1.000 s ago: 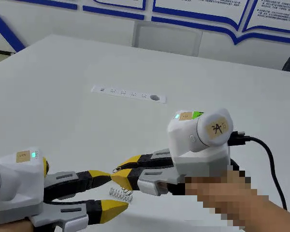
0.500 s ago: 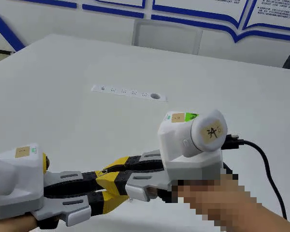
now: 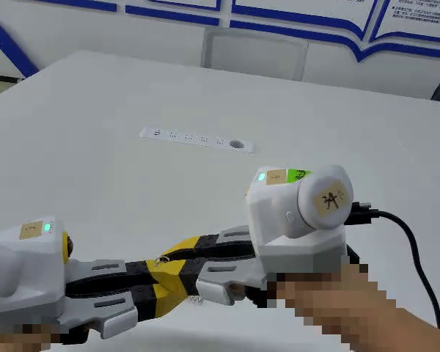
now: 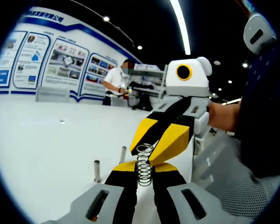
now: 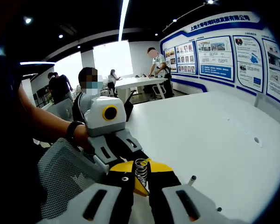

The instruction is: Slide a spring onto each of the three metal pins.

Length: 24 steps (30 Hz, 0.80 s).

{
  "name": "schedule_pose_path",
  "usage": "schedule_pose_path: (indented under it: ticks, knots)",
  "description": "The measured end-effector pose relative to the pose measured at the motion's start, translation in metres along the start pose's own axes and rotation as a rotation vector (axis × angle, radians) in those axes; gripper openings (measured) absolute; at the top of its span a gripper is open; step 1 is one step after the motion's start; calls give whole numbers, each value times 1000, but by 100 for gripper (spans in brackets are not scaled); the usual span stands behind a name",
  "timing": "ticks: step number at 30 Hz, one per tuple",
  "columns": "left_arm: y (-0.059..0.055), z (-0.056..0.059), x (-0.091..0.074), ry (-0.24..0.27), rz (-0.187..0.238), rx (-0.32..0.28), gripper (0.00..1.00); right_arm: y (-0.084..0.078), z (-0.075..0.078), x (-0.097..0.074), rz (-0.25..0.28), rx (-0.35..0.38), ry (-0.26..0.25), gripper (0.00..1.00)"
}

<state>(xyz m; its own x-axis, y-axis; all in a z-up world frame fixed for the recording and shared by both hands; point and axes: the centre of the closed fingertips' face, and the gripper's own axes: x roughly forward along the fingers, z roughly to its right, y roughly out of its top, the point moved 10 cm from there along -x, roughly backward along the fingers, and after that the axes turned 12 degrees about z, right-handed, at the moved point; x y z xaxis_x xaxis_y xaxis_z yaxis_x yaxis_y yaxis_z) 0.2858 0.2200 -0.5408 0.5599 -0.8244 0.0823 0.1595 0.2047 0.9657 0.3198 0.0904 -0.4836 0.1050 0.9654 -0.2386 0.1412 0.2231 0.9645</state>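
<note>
The spring (image 4: pixel 144 165) stands on end at the tips of your left gripper (image 4: pixel 145 168), whose jaws are drawn in narrow on either side of it, so you look to have it pinched there, off the table (image 3: pixel 95 132). Your right gripper (image 4: pixel 147 149) comes in nose to nose from the other side. Its yellow tips meet the upper coils and its jaws are close together too, but I cannot tell whether they grip the spring or only steady it. In the head view the two sets of jaws overlap low in front of you, with a few coils peeking out beneath them. Just beyond the spring, in the left gripper view, the nearer pin (image 4: pixel 97 171) and the farther pin (image 4: pixel 123 154) both stand upright on the table, apart from each other, and neither carries a spring. The right gripper view gives you a bare pin just beside the jaws as well. I would judge that you are at the start: one spring in hand, none seated on the pins you can see, and every threading step is yet to do. The power strip (image 3: pixel 196 140) lies well beyond the work, out of your way.
</note>
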Motion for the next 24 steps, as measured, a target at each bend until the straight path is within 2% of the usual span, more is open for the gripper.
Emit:
schedule_pose_path:
  ticks: [9, 24]
  knots:
    - [2, 2, 3, -14, -30, 37, 12, 0, 0, -5, -13, -31, 3, 11]
    - [3, 1, 5, -24, -58, 83, 12, -1, 1, -13, -35, -74, 0, 11]
